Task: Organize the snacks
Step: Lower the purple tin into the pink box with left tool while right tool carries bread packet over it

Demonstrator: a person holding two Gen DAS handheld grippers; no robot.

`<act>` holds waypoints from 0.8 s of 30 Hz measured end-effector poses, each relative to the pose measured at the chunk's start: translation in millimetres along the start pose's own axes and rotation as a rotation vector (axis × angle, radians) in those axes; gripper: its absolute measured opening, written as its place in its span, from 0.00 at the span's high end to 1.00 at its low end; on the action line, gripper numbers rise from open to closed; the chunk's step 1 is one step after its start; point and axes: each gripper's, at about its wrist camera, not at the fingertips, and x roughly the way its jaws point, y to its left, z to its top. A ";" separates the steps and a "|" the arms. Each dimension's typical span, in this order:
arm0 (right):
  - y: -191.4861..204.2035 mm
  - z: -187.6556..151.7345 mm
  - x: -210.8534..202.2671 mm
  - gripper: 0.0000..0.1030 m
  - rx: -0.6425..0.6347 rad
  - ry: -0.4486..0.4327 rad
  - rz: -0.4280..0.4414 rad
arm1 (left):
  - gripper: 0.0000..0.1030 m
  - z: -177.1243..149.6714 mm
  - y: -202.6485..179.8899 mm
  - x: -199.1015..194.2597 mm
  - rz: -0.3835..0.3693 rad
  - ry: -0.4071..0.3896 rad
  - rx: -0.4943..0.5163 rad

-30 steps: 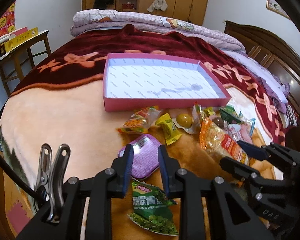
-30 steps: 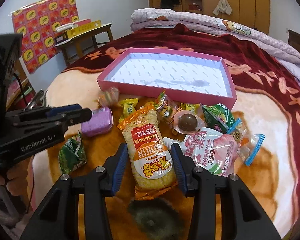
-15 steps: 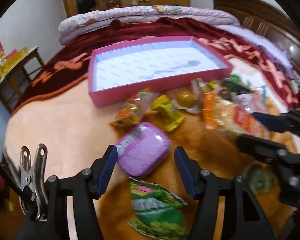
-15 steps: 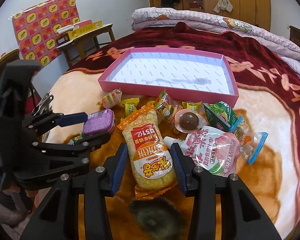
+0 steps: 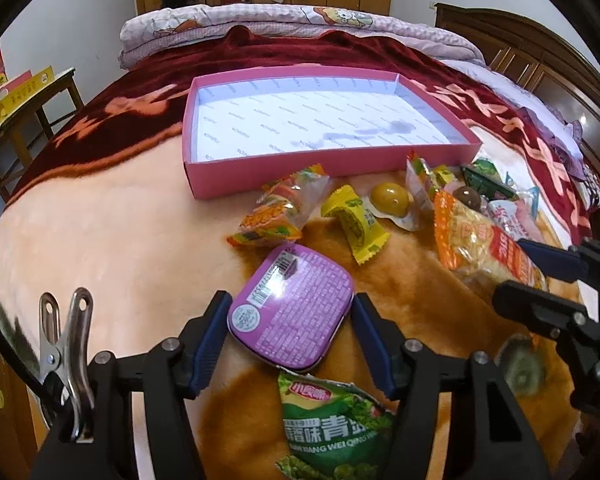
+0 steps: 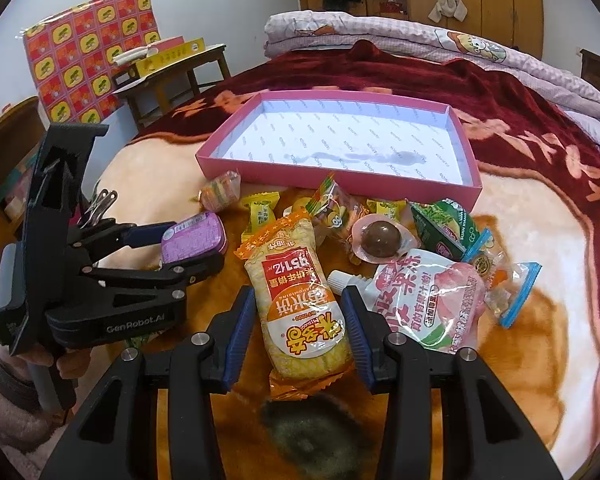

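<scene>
Snacks lie in a heap on the bed blanket, just in front of the pink box, which has nothing in it yet. My left gripper is low over the purple tin, with its two fingers spread wide, one on each side of the tin. I cannot tell if the pads touch it yet, but they do not look squeezed shut. I think the fingers sit this way so I can pinch the tin by its long sides, because it is hard and flat and could slip. A green pea bag lies right under this gripper, so I must not grab it too. My right gripper is also spread apart, with the orange cracker bag lying between its fingers and not pinched. A pink drink pouch sits just beside that bag. The box is near, so each snack has only a short trip.
</scene>
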 end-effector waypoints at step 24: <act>-19.0 30.7 -10.4 0.56 0.010 -0.051 -0.022 | 0.38 47.3 -14.5 -38.1 -0.073 -0.104 -0.048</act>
